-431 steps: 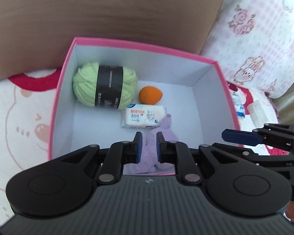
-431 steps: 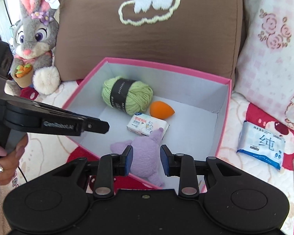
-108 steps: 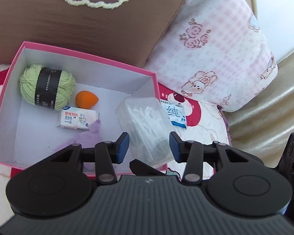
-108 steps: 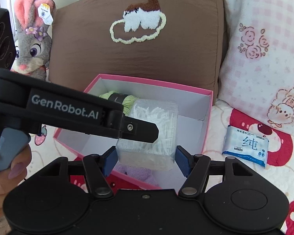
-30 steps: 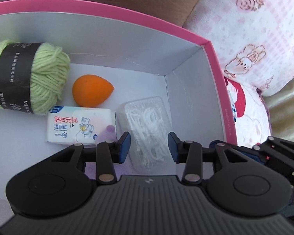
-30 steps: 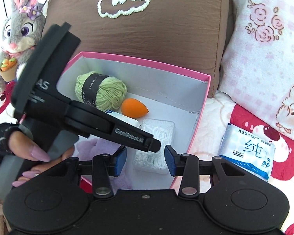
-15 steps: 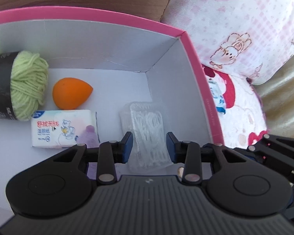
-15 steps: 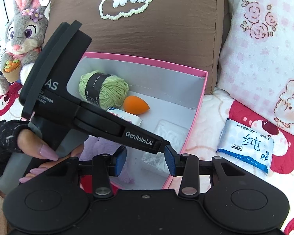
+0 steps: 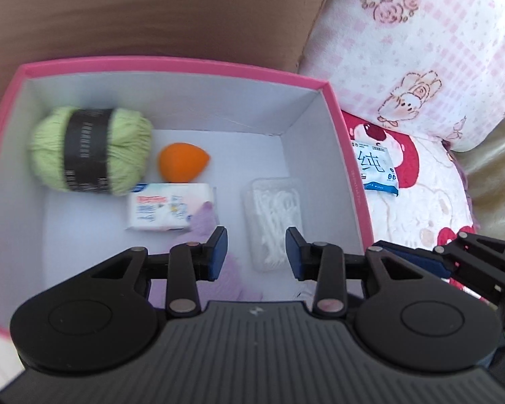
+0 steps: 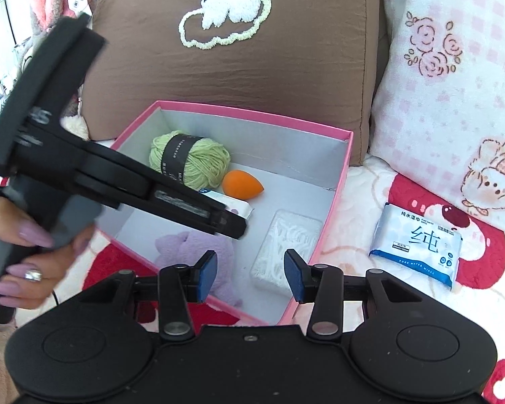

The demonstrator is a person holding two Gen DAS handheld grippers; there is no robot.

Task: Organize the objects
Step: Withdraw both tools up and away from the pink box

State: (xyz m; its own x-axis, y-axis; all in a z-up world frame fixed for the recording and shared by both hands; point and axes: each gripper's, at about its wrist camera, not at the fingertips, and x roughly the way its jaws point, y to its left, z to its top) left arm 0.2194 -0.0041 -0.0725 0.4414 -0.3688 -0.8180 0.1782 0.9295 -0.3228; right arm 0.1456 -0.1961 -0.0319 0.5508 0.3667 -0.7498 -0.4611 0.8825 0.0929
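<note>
Left wrist view
- My left gripper (image 9: 255,247): jaws apart with nothing between the pads, hanging above the pink box (image 9: 171,64).
- Clear case of floss picks (image 9: 275,217): lies flat on the box floor by the right wall, below my jaws and untouched.
- Other contents: green yarn ball (image 9: 91,155), orange sponge (image 9: 182,162), small tissue pack (image 9: 170,212), and a purple plush toy (image 9: 215,259) partly hidden behind my left finger.
- Outside the box: blue wipes pack (image 9: 375,170) on the blanket, just beyond the right wall.

Right wrist view
- My right gripper (image 10: 249,276): jaws opening, empty, over the box's near right corner.
- Left gripper from here (image 10: 232,224): reaches over the box, held by a hand (image 10: 27,252).
- Wipes pack (image 10: 417,245): flat on the red and white blanket (image 10: 404,303), well right of the box, near the pink pillow (image 10: 454,84).

Handling, my judgement
- Wipes pack: probably the next item. It looks light, soft and slick, so it may sag or slip.
- Grip: I'd take it across the short width near one edge, pinching firmly.
- Floss case: stiff, smooth plastic; best left alone.
</note>
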